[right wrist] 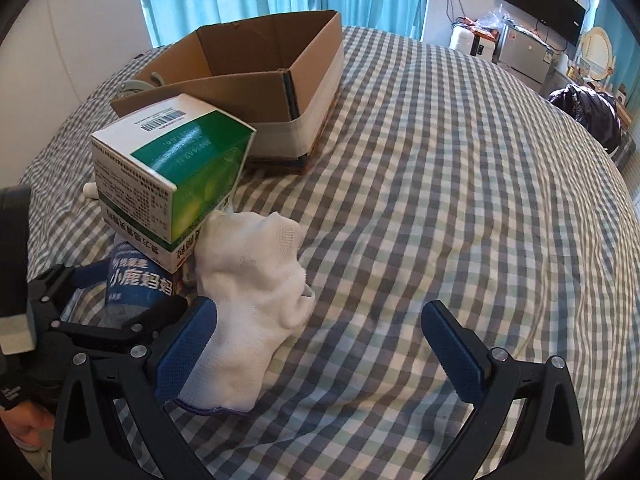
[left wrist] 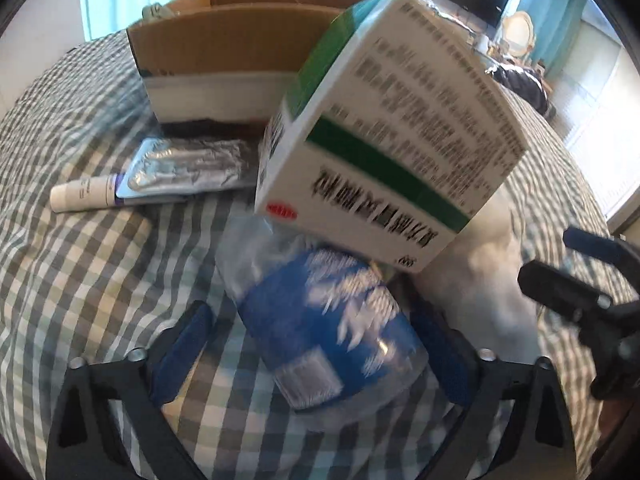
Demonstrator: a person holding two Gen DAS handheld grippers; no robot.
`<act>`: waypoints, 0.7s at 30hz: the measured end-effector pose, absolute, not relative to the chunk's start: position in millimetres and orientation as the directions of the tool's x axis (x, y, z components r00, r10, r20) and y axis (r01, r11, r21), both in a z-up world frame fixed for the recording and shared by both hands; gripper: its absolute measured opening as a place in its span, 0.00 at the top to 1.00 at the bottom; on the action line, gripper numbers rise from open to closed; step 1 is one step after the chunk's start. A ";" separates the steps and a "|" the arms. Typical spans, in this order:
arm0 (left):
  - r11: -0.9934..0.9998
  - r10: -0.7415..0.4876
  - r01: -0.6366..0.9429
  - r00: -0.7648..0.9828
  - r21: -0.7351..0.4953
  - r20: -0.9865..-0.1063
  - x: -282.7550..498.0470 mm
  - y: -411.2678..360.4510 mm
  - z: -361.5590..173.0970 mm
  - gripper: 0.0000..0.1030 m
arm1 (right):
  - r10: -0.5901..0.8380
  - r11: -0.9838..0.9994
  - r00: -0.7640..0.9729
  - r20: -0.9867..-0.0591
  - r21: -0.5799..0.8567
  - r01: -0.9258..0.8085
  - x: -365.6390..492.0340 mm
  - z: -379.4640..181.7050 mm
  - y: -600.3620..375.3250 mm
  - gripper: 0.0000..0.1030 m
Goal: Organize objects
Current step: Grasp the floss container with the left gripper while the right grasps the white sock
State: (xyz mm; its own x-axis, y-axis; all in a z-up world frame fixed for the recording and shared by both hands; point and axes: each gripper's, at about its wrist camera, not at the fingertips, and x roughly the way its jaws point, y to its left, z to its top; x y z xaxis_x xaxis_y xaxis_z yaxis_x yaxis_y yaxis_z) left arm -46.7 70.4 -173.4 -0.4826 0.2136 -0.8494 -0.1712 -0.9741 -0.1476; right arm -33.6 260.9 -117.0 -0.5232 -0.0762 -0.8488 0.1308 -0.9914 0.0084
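Clutter sits bunched toward the left side of the bed (right wrist: 460, 184), which wears a grey-and-white checked cover, and I read it left to right. Farthest left lie a small white tube (left wrist: 82, 196) and a foil blister pack (left wrist: 188, 166), flat on the cover just in front of the open cardboard box (right wrist: 256, 80), which I take to be the bin everything is meant to end up in. Next comes my left tongs (left wrist: 312, 344), spread wide around a clear pouch with a blue printed label (left wrist: 324, 320); the pads flank it with a visible gap on the left side, so I judge it released, not gripped, and the view is blurred. A green-and-white medicine carton (right wrist: 168, 176) leans tilted on top of that pouch, propped up only because the pouch lies under one end, so lifting the pouch may tip it. Just right of both lies a crumpled white sock (right wrist: 252, 300), touching the carton's lower corner. My right tongs (right wrist: 320, 348) hover open at the near end of the sock, left pad against the fabric, right pad over bare cover, holding nothing. Everything right of that is bare bedding.
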 end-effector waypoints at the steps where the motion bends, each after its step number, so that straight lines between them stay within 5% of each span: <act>1: -0.972 0.220 -0.181 -0.469 -0.150 -0.855 -45.7 69.8 -175.4 0.31 | -0.079 -0.991 -0.519 -0.851 0.009 0.135 -33.7 -118.0 257.3 0.00; 12: -0.983 0.159 -0.157 -0.504 -0.092 -0.849 -22.4 35.3 -165.2 0.37 | -0.116 -0.986 -0.463 -0.879 0.045 0.161 -46.9 -137.0 232.5 0.04; 15: -0.986 0.149 -0.143 -0.513 -0.087 -0.846 -15.1 24.2 -160.0 0.37 | -0.129 -0.985 -0.430 -0.893 0.068 0.156 -53.5 -145.7 228.7 0.13; 21: -0.988 0.137 -0.129 -0.526 -0.081 -0.839 -3.7 17.3 -147.9 0.38 | -0.115 -0.983 -0.406 -0.907 0.044 0.179 -52.2 -150.1 216.8 0.47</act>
